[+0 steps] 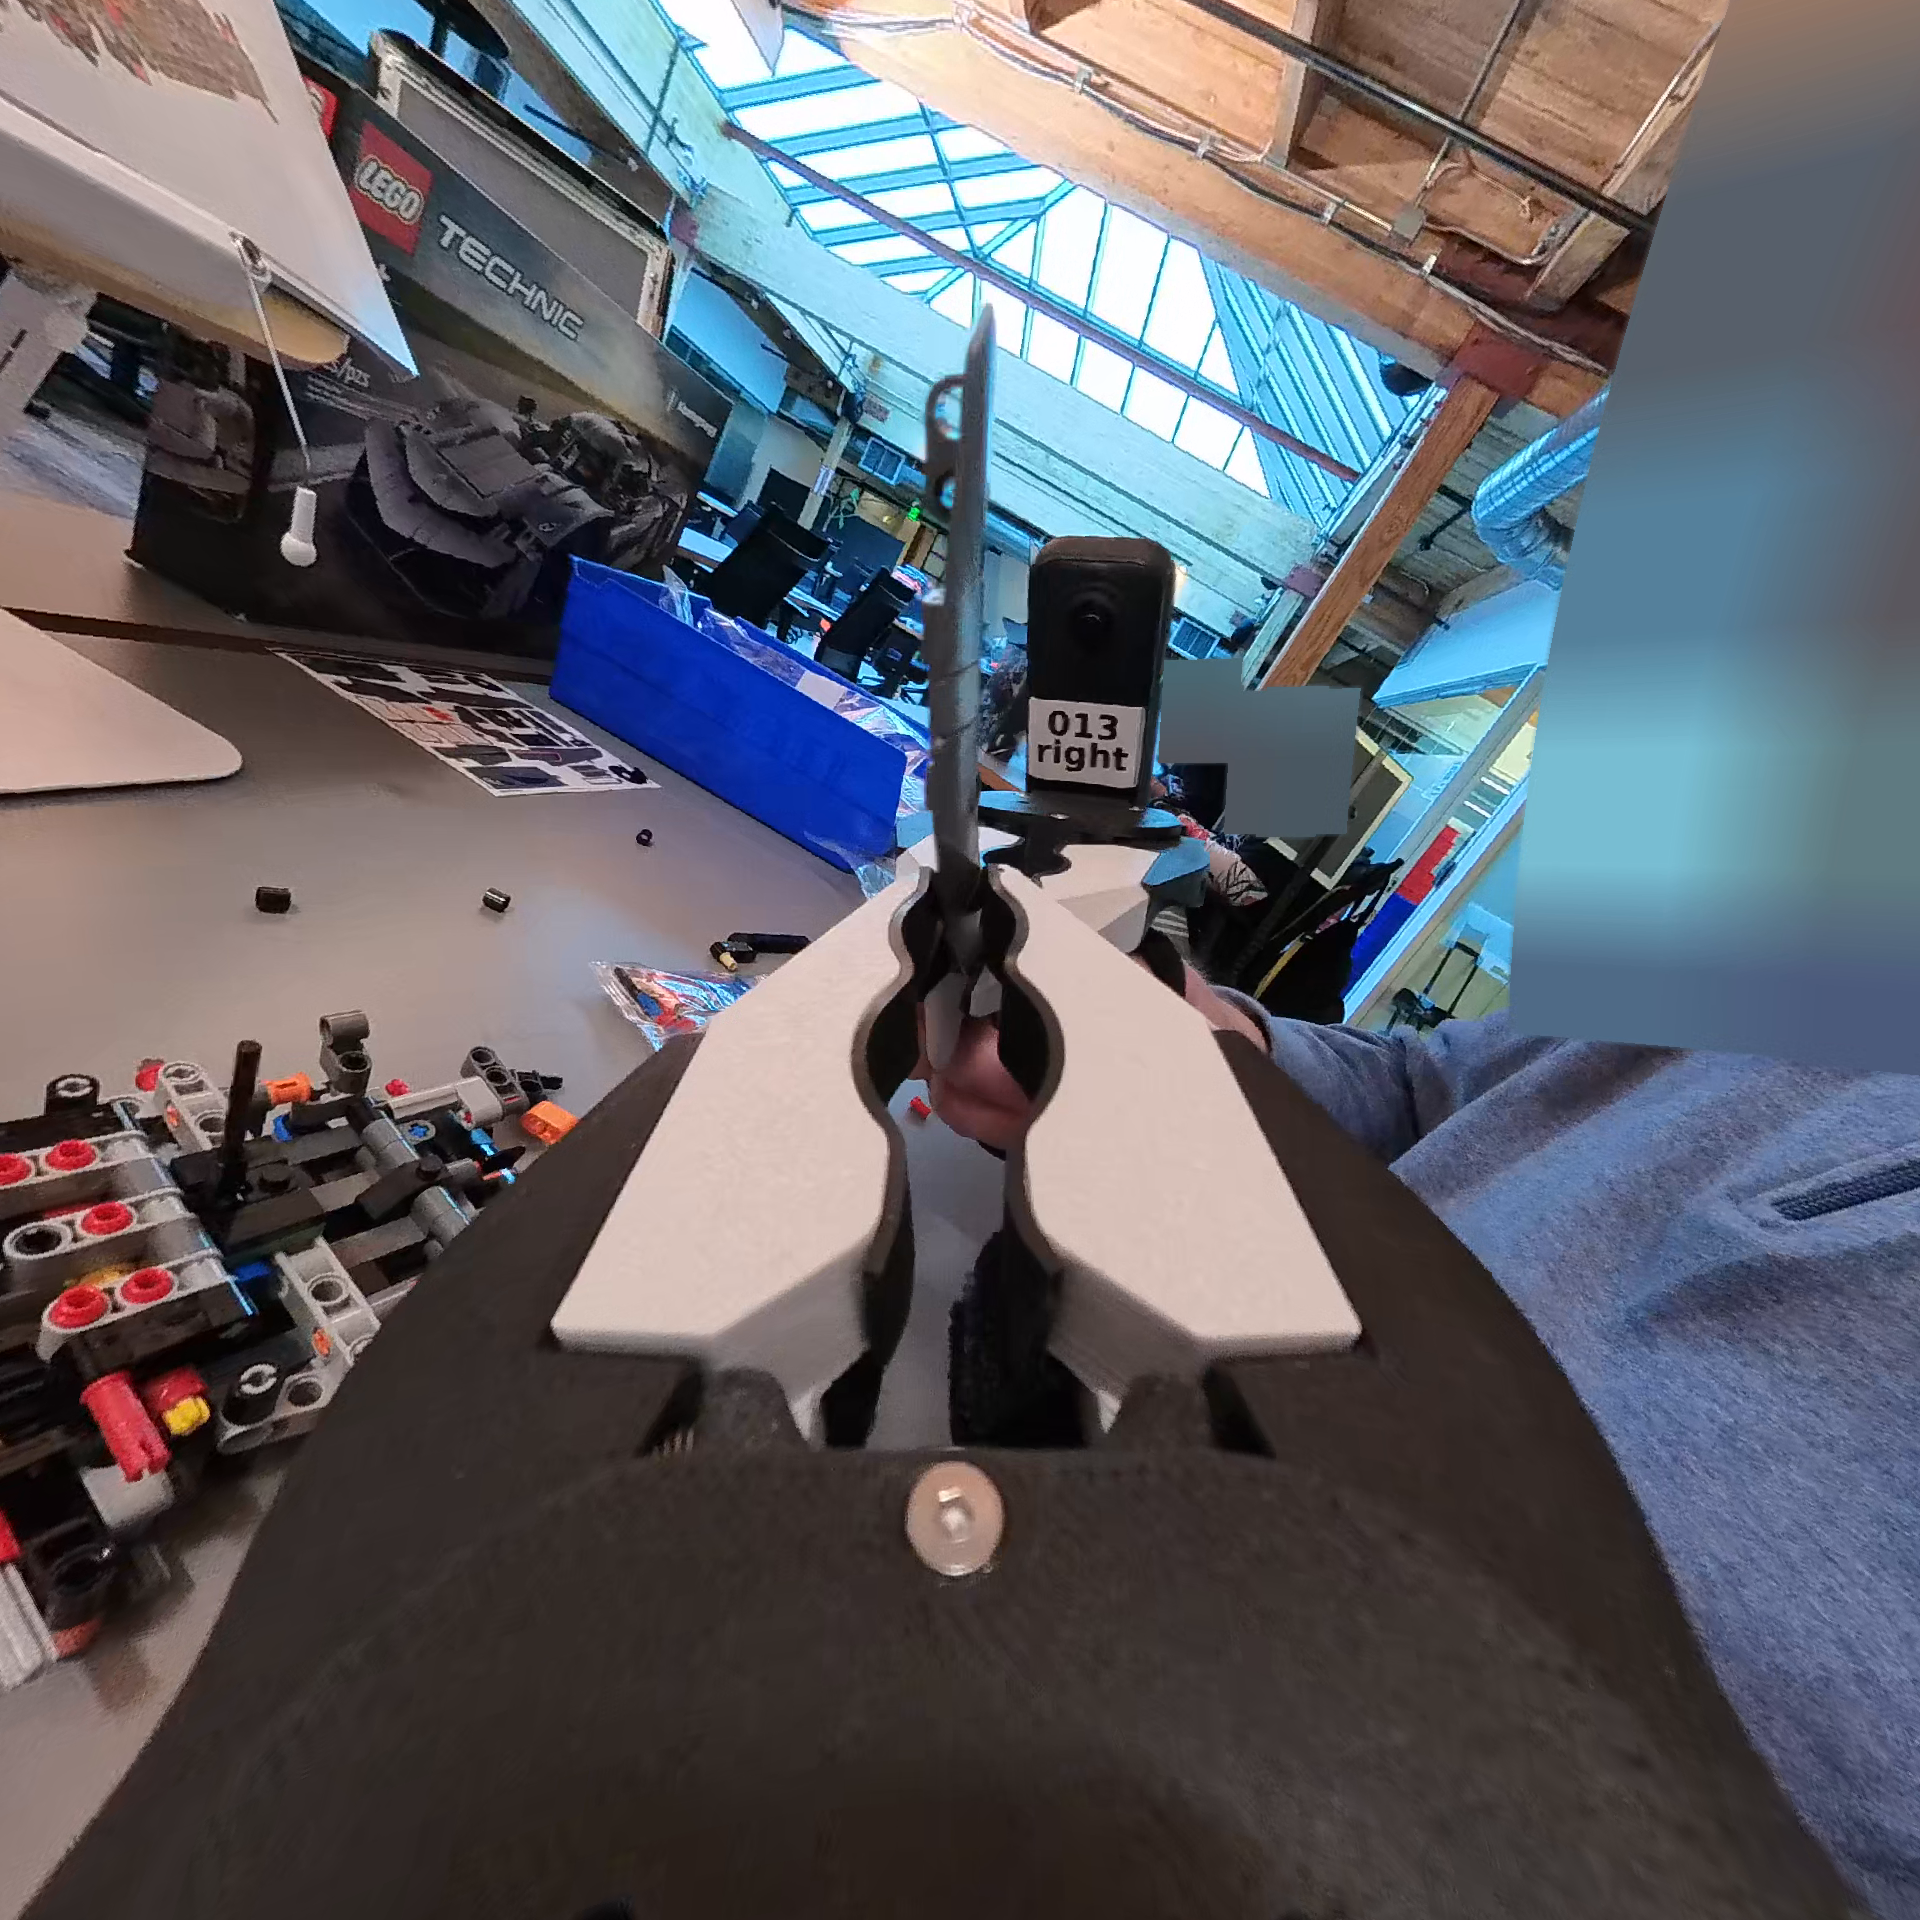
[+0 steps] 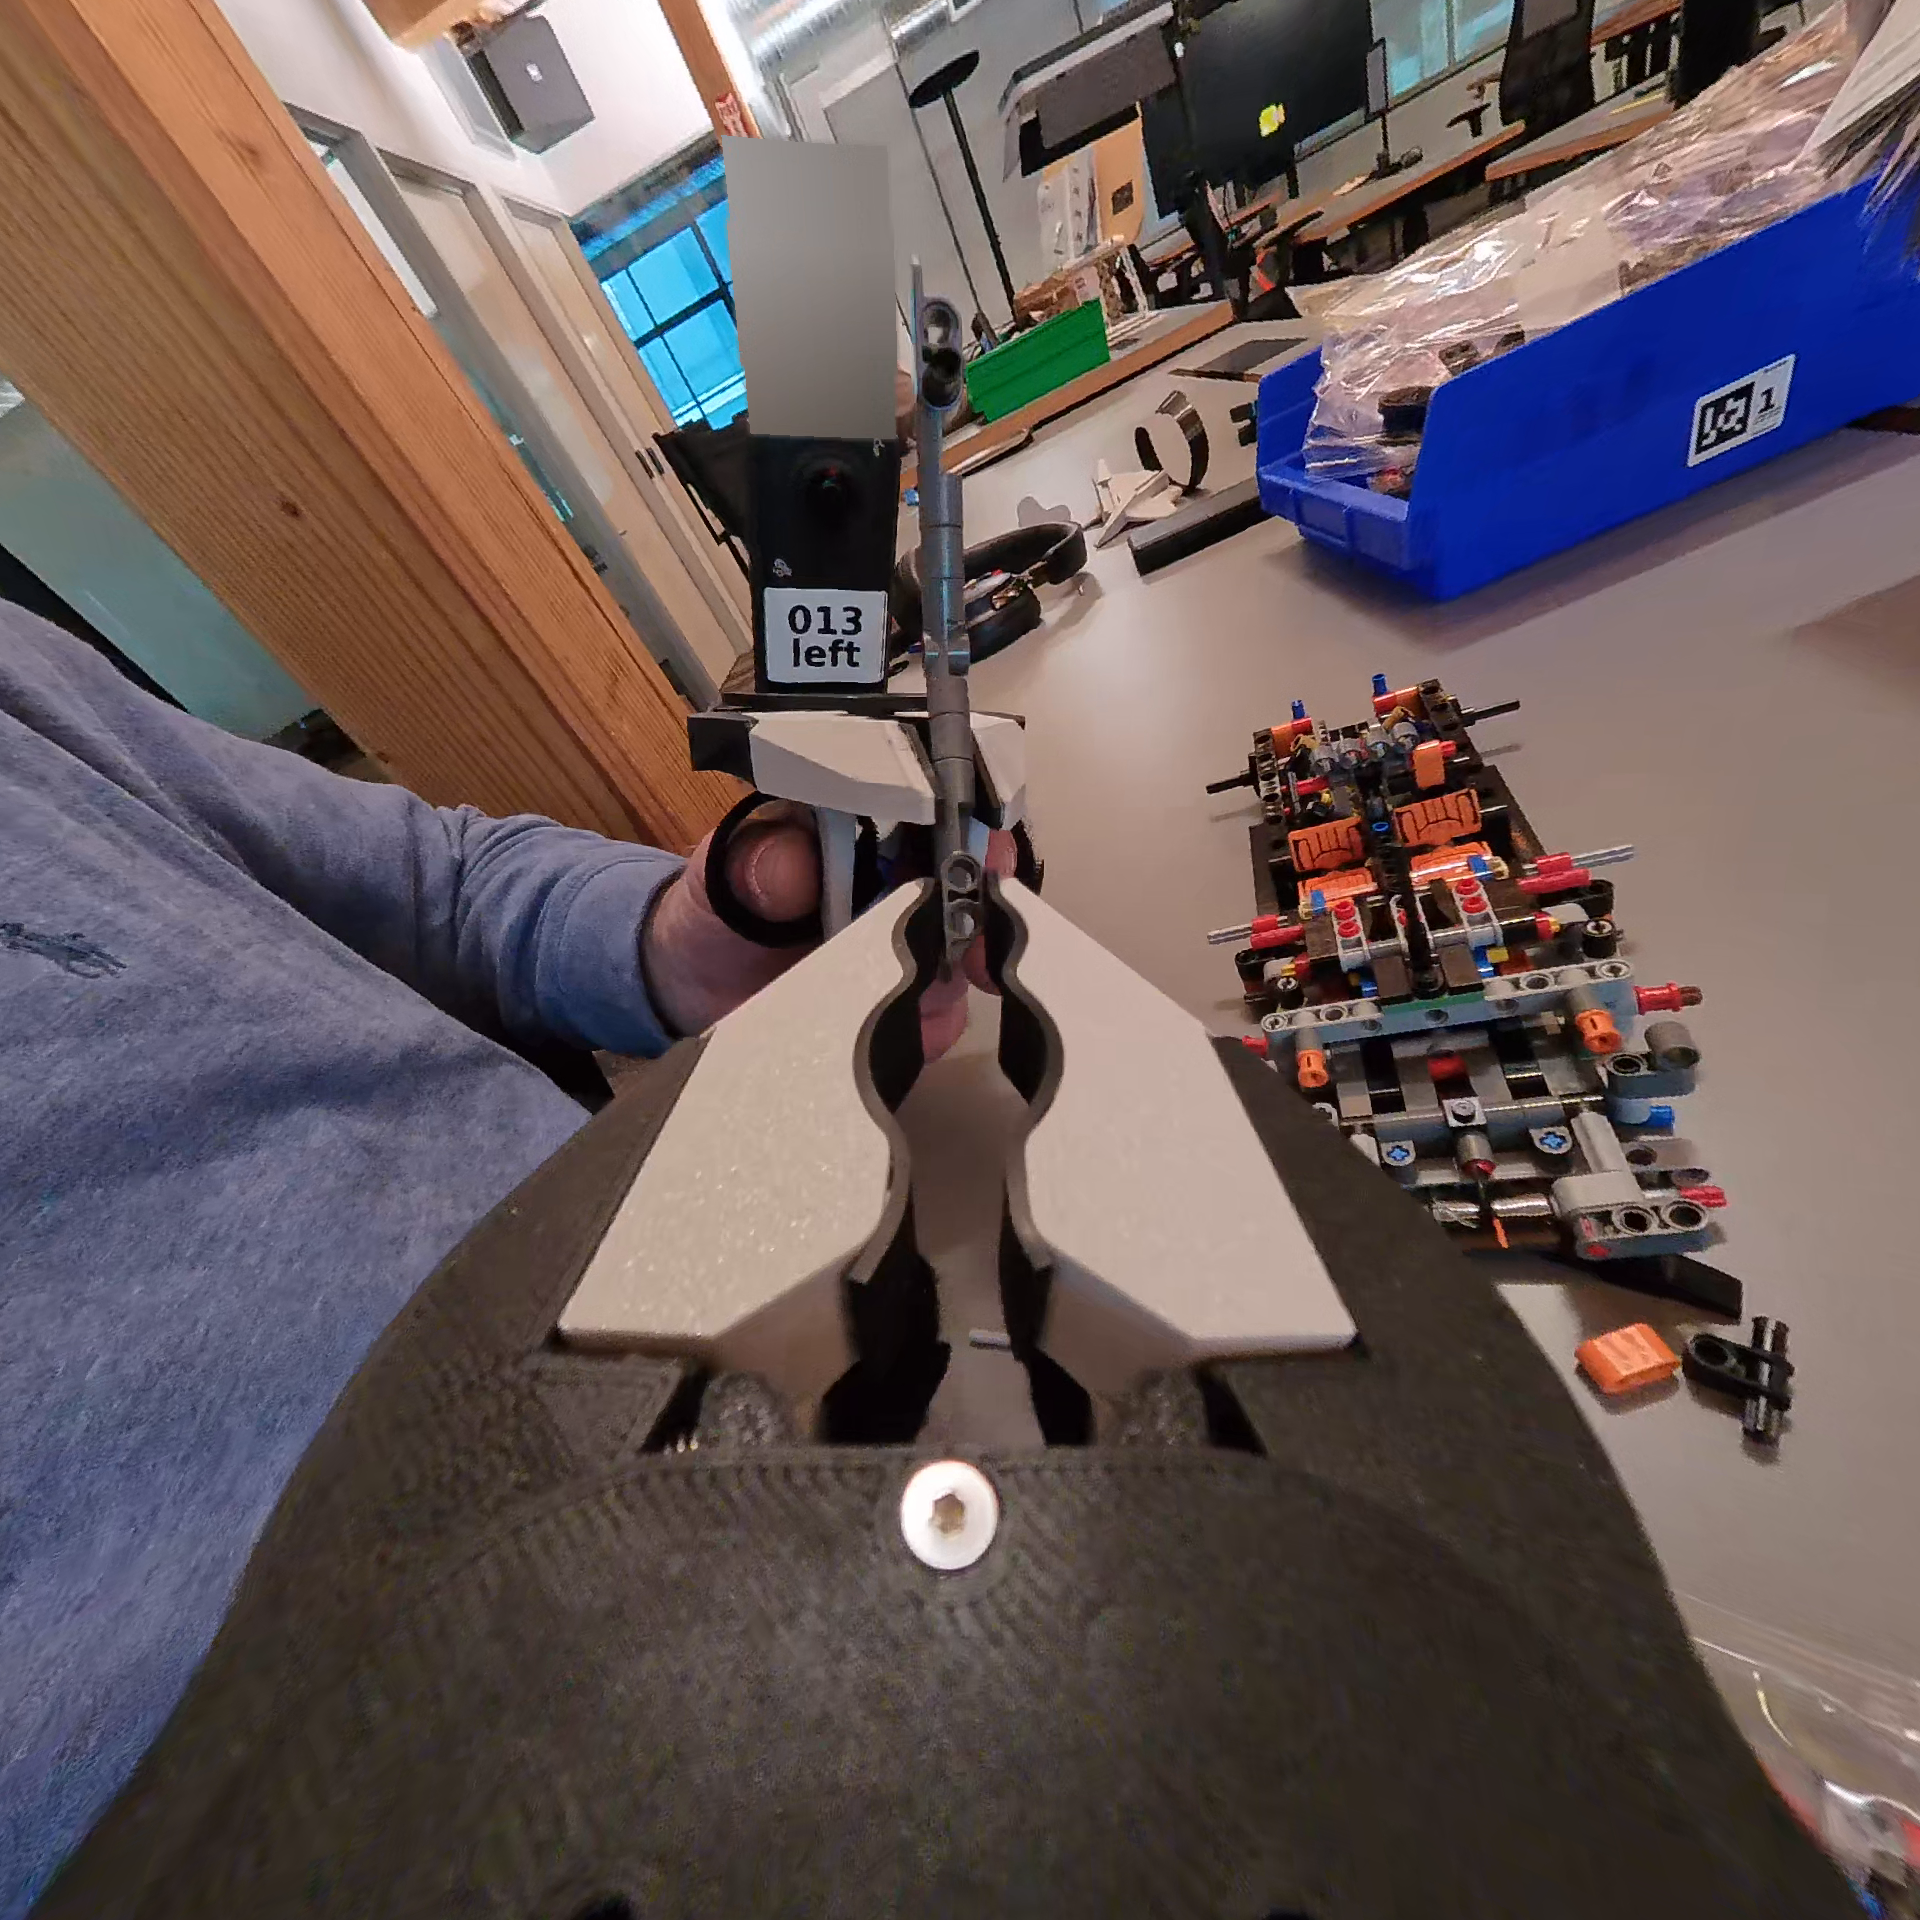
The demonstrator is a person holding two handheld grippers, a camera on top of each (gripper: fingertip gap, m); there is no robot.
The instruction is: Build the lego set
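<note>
A long dark grey Lego beam assembly (image 1: 961, 623) stands upright in the air, gripped at its lower end. My left gripper (image 1: 956, 909) is shut on it. My right gripper (image 2: 961, 909) is shut on the same grey assembly (image 2: 945, 582) from the opposite side. The two grippers face each other, tips almost touching; the right gripper (image 1: 1091, 862) shows behind the piece in the left wrist view, and the left gripper (image 2: 883, 758) shows in the right wrist view. The partly built Lego chassis (image 1: 156, 1247) (image 2: 1455, 987) lies on the grey table, apart from both grippers.
A blue bin (image 1: 727, 717) (image 2: 1610, 416) of bagged parts stands at the back. The set's box (image 1: 468, 343) and a sticker sheet (image 1: 468, 717) lie beyond. Loose parts lie about: small black pins (image 1: 272, 899), an orange piece (image 2: 1626, 1356), a black connector (image 2: 1756, 1371), a plastic bag (image 1: 665, 992). My two grippers' fingertips are within a few centimetres of each other. The orange piece (image 2: 1626, 1356) is about 15 centimeters from both grippers' fingertips.
</note>
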